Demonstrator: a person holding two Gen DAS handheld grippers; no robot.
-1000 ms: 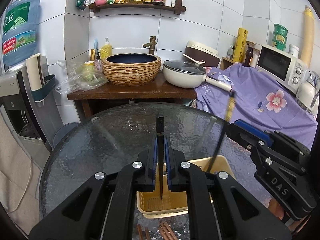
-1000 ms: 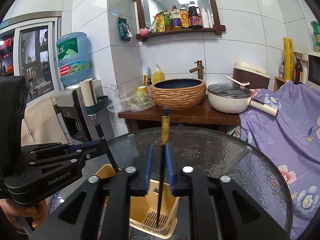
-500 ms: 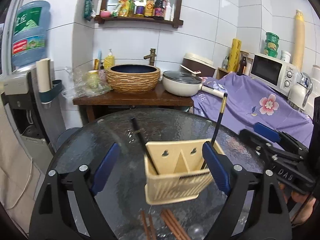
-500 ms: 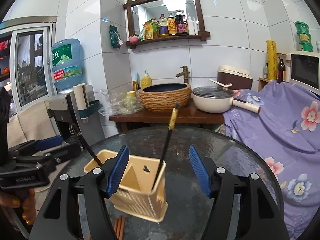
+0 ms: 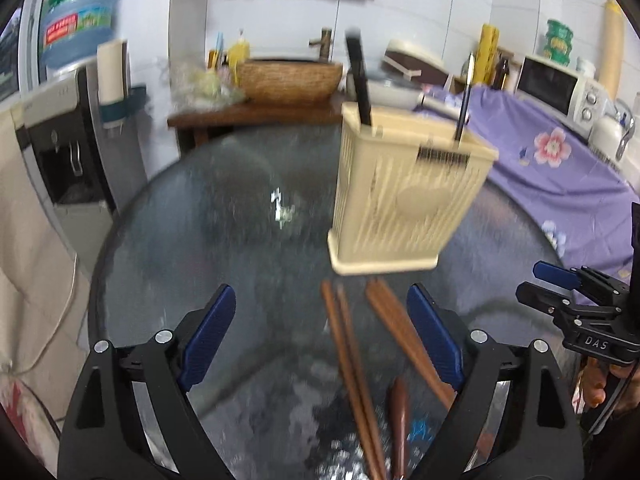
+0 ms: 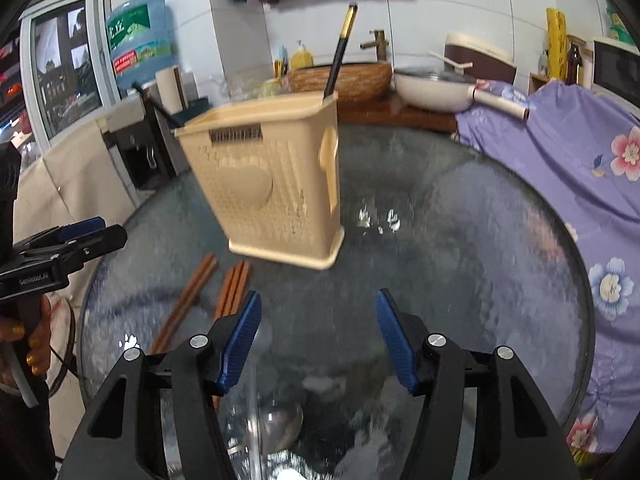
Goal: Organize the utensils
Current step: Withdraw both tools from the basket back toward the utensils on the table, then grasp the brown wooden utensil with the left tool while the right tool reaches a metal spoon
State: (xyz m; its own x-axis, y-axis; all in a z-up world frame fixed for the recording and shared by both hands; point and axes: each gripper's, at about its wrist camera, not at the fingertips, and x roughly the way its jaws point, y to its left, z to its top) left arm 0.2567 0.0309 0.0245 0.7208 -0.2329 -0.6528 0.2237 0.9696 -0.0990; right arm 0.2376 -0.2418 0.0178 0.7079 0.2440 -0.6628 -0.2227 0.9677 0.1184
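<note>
Chopsticks point(image 5: 352, 364) of brown wood lie loose on the glass table point(image 5: 224, 216) in the lower middle of the left wrist view, just below the cream utensil caddy point(image 5: 408, 196), which stands right of centre. Two dark chopsticks already stand in it: a black one point(image 5: 360, 80) at its left corner and a thinner one point(image 5: 464, 108) at its right. The left gripper point(image 5: 320, 336) has its jaws wide apart with nothing clamped; the wooden pairs lie between and beyond its blue pads. A darker brown piece point(image 5: 398, 412) at the bottom edge is blurred and cut off, so I cannot tell what it is. The right gripper point(image 5: 576, 304) shows at the right edge.

In the right wrist view the caddy point(image 6: 272, 188) fills the centre-left, with a gold-tipped chopstick point(image 6: 340, 48) leaning out of its top. The wooden chopsticks point(image 6: 232, 288) lie at lower left, partly hidden behind the right gripper's point(image 6: 318, 340) left finger. Its jaws are part open and closing, with nothing between them. A clear, rounded object at the bottom centre is too blurred to name.

The sticks look light, stiff and thin, and likely to slide or roll on glass. Pinching near the middle, across a pair, seems the safest hold. The whole scene is motion-blurred.
</note>
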